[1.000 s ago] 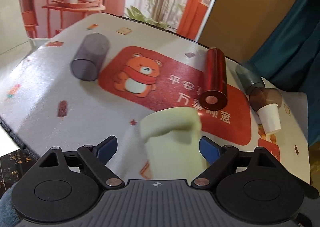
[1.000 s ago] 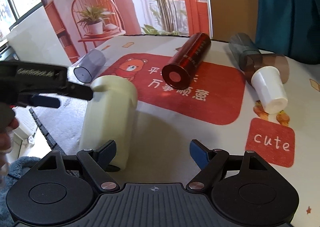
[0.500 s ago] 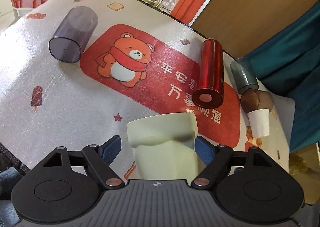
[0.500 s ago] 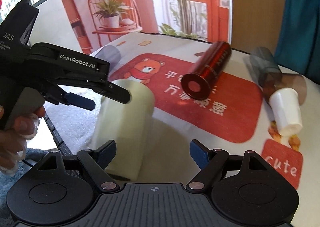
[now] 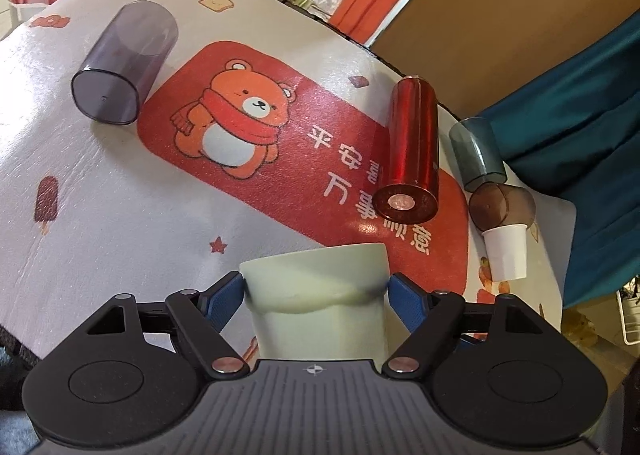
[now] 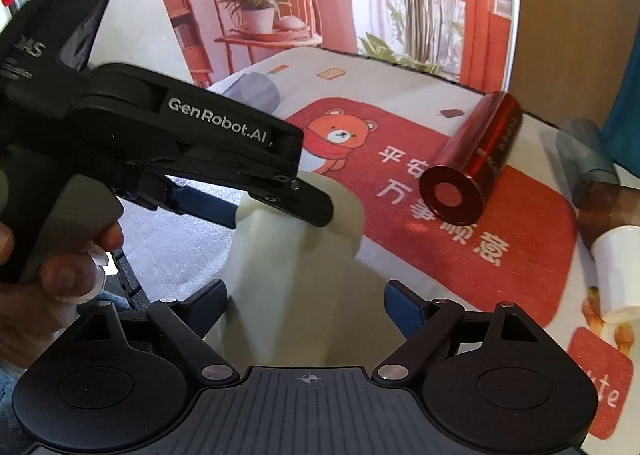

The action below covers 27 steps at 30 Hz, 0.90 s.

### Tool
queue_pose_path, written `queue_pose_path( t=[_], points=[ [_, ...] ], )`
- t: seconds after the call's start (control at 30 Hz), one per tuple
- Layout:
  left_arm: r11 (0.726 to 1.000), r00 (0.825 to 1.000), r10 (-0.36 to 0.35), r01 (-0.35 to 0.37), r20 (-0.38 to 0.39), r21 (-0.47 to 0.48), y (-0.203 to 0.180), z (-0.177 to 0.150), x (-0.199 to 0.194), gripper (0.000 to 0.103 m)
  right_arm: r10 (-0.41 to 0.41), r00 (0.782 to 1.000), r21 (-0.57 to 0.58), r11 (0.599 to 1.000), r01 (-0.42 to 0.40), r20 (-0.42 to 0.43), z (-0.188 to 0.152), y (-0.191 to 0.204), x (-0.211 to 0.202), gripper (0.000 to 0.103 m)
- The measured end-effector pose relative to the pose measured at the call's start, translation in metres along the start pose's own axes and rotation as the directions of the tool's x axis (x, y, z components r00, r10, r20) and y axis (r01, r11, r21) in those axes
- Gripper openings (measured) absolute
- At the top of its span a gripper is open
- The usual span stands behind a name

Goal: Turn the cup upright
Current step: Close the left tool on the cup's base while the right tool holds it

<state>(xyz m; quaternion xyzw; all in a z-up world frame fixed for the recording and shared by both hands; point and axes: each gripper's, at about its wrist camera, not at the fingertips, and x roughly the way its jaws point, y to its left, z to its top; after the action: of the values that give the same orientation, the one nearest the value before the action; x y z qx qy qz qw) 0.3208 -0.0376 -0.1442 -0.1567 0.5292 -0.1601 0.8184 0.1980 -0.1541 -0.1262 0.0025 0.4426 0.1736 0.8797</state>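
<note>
A pale green cup (image 5: 320, 295) stands on the mat at the table's near edge with its closed base up. My left gripper (image 5: 316, 291) is shut on it near the top, both blue pads touching its sides. In the right wrist view the same cup (image 6: 288, 287) stands in front of my right gripper (image 6: 306, 303), which is open with the cup at its left finger. The left gripper (image 6: 320, 215) reaches in from the left there and clamps the cup's top.
Several other cups lie on their sides on the bear-print mat (image 5: 280, 175): a grey one (image 5: 124, 67) far left, a red one (image 5: 412, 151), a teal one (image 5: 476, 155), a brown one (image 5: 500, 207) and a white one (image 5: 506, 251) at the right. The table edge is close below.
My left gripper has closed on the green cup's top. Both grippers have shifted, and the right wrist view now sits closer to the cup.
</note>
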Motion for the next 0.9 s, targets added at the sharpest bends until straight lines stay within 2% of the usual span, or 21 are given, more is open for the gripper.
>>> queue_pose_path(
  t=[0.17,0.23,0.5,0.67,0.77,0.9],
  points=[
    [1.000,1.000,-0.007,0.008,-0.006,0.015,0.000,0.001,0.002,0.083,0.034,0.999,0.022,0.999,-0.034,-0.035,0.004,0.003,0.015,0.082],
    [1.000,1.000,-0.010,0.010,-0.007,0.010,0.001,0.000,0.003,0.083,0.037,0.998,0.018,0.999,-0.036,-0.045,0.005,0.005,0.021,0.077],
    [1.000,1.000,-0.015,0.016,-0.023,0.010,0.000,0.003,0.008,0.085,0.025,0.998,0.047,0.999,-0.022,-0.052,0.008,0.004,0.035,0.079],
    [0.998,0.998,-0.046,0.045,-0.032,-0.032,0.005,0.000,0.014,0.087,0.010,0.998,0.071,0.997,-0.006,-0.061,0.009,0.002,0.040,0.079],
    [0.998,0.999,-0.041,0.039,-0.032,-0.040,0.005,-0.003,0.012,0.087,-0.003,0.998,0.050,0.999,0.006,-0.062,0.009,0.007,0.038,0.078],
    [0.999,0.999,-0.042,0.042,0.004,0.015,0.001,-0.008,0.001,0.085,0.004,0.999,0.041,0.999,-0.002,-0.039,0.007,0.011,0.032,0.077]
  ],
)
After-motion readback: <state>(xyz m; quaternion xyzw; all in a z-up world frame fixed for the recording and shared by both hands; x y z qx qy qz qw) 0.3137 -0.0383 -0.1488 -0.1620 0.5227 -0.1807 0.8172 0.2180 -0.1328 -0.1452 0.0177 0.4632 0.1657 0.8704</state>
